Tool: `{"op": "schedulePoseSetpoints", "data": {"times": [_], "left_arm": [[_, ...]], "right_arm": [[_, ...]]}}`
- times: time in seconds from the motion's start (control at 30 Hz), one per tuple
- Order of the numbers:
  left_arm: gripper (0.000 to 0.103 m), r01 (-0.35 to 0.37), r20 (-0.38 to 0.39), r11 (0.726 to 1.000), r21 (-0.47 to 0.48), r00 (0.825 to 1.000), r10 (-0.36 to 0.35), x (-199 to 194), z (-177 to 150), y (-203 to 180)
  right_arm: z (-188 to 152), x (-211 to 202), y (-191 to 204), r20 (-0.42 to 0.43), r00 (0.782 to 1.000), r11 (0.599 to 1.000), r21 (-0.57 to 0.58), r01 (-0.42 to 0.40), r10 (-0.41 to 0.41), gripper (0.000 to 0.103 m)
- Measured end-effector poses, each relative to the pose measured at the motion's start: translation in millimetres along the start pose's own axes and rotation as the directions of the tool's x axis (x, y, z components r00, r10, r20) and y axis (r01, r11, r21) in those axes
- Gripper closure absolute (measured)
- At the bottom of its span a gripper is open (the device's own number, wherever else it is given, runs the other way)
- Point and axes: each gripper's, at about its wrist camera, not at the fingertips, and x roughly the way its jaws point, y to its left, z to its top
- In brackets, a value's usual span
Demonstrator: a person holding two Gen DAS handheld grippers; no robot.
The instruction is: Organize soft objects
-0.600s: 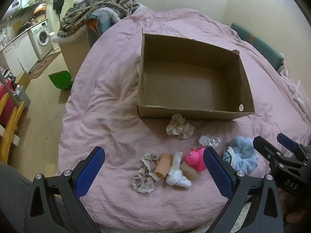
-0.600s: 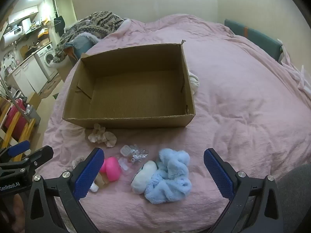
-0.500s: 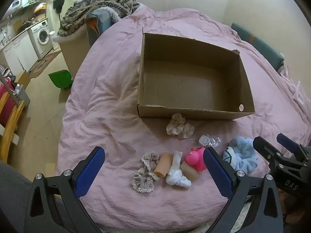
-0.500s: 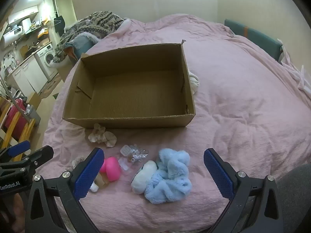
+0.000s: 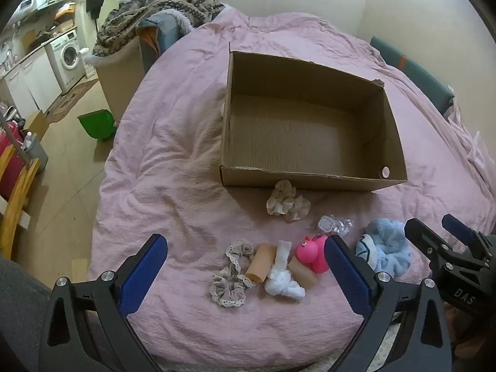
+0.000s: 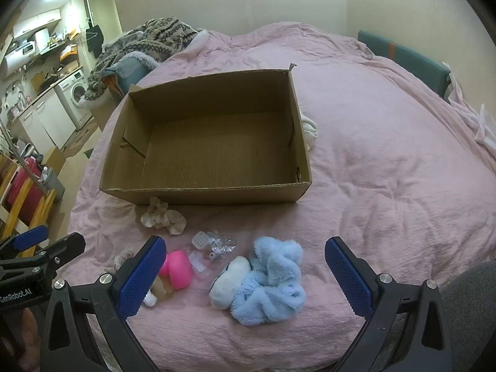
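Observation:
An empty cardboard box (image 5: 235, 179) (image 6: 204, 197) sits on the pink bed. In front of it lie a beige scrunchie (image 5: 286, 201) (image 6: 162, 217), a lace-trimmed grey scrunchie (image 5: 231, 279), a tan roll (image 5: 263, 262), a white knotted cloth (image 5: 283, 279), a pink squishy toy (image 5: 313, 252) (image 6: 178, 268), a clear plastic bag of small items (image 5: 333, 224) (image 6: 214, 246) and a fluffy blue and white plush (image 5: 386, 249) (image 6: 263, 282). My left gripper (image 5: 245, 272) is open above the small items. My right gripper (image 6: 245, 274) is open above the plush.
A pile of blankets and clothes (image 5: 161, 9) lies at the bed's far left. A green bin (image 5: 96, 122) stands on the floor, with a washing machine (image 5: 68, 54) and cabinets beyond. A teal headboard (image 6: 403, 54) is at the right. A white cloth (image 6: 310, 130) lies beside the box.

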Motion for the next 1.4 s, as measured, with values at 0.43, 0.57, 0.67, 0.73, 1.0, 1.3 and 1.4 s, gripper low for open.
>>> {"op": "schedulePoseSetpoints", "data": {"times": [0.43, 0.57, 0.67, 0.73, 1.0, 1.3, 1.4], "left_arm": [[0.002, 0.000, -0.004, 1.000, 0.001, 1.000, 0.000, 3, -1, 1], [0.002, 0.001, -0.005, 1.000, 0.000, 1.000, -0.001, 3, -2, 2], [0.002, 0.000, -0.005, 1.000, 0.001, 1.000, 0.000, 3, -3, 3], [0.002, 0.000, -0.008, 1.000, 0.001, 1.000, 0.000, 4, -3, 2], [0.002, -0.003, -0.015, 1.000, -0.001, 1.000, 0.003, 8, -7, 4], [0.002, -0.014, -0.018, 1.000, -0.014, 1.000, 0.014, 9, -4, 5], [0.002, -0.017, -0.026, 0.999, -0.030, 1.000, 0.016, 10, -1, 8]], "right_arm": [[0, 0, -1, 0.000, 1.000, 1.000, 0.002, 0.000, 0.000, 0.000], [1, 0, -1, -0.001, 1.000, 1.000, 0.000, 0.000, 0.000, 0.000], [1, 0, -1, -0.002, 1.000, 1.000, 0.002, -0.004, 0.004, 0.000], [1, 0, -1, -0.002, 1.000, 1.000, 0.002, -0.008, 0.008, 0.000], [1, 0, -2, -0.007, 1.000, 1.000, 0.015, 0.000, 0.000, 0.000], [1, 3, -4, -0.012, 1.000, 1.000, 0.022, 0.006, -0.006, 0.000], [1, 3, -4, -0.009, 1.000, 1.000, 0.020, 0.006, -0.006, 0.000]]}}
